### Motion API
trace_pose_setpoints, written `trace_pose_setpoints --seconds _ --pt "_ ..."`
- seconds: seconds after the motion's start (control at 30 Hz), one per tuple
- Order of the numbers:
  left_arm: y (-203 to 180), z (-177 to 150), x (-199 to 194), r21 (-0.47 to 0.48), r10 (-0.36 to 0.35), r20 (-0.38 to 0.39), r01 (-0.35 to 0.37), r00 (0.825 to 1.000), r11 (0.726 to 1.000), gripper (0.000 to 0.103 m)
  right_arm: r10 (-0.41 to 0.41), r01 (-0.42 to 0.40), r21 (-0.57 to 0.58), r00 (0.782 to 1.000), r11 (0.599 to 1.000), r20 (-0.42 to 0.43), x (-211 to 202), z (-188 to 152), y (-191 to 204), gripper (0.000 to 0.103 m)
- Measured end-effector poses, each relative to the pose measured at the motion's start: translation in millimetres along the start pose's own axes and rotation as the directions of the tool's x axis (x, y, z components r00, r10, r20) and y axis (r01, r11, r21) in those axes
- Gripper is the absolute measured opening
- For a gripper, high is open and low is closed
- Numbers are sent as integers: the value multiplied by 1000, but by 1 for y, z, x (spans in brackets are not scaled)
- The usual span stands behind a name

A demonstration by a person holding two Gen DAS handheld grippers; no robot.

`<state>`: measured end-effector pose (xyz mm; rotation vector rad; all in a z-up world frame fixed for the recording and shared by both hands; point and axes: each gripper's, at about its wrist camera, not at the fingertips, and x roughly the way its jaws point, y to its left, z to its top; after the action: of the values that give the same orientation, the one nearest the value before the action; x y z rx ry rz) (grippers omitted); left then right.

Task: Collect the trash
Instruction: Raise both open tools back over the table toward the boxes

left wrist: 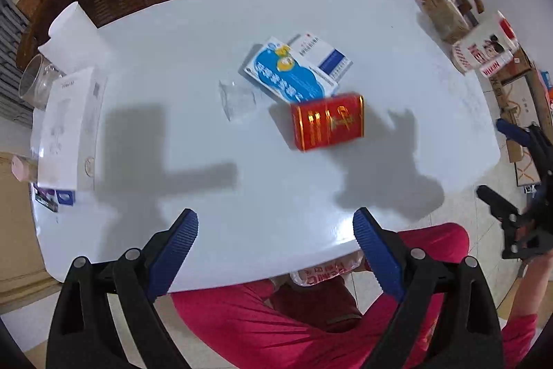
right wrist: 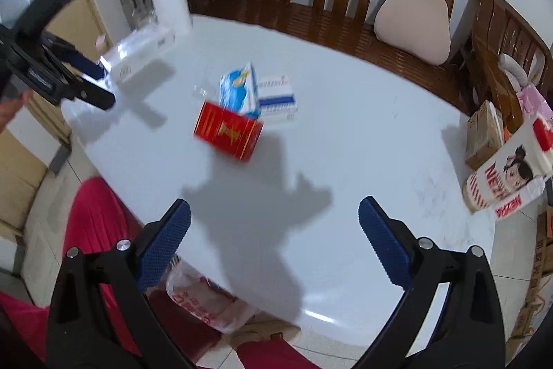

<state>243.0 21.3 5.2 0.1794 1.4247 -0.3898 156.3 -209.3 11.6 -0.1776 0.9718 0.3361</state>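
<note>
A red and gold box lies mid-table. Behind it lie a blue and white packet and a white box with a blue stripe. A crumpled clear wrapper lies left of them. My left gripper is open and empty above the table's near edge. My right gripper is open and empty over the near right part of the table. A plastic bag with red print shows under the table edge.
The white table has a white carton, a paper roll and a glass at its left end. A printed bag sits at the right end. A wooden bench with a cushion stands behind.
</note>
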Motion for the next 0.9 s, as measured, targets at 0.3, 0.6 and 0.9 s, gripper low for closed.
trace_pose_setpoints --seconds 0.3,0.6,0.9 --pt "-4 49 21 -94 -53 -105 43 993 995 89 -8 10 -88 1000 996 15 3 32 -1 95" --pt "-11 81 49 -220 -134 -142 101 981 970 89 28 -32 -223 999 974 -24 23 47 15 95" --pt "-16 100 92 -273 -157 -193 100 969 957 89 76 -89 -306 996 948 -56 48 53 21 95"
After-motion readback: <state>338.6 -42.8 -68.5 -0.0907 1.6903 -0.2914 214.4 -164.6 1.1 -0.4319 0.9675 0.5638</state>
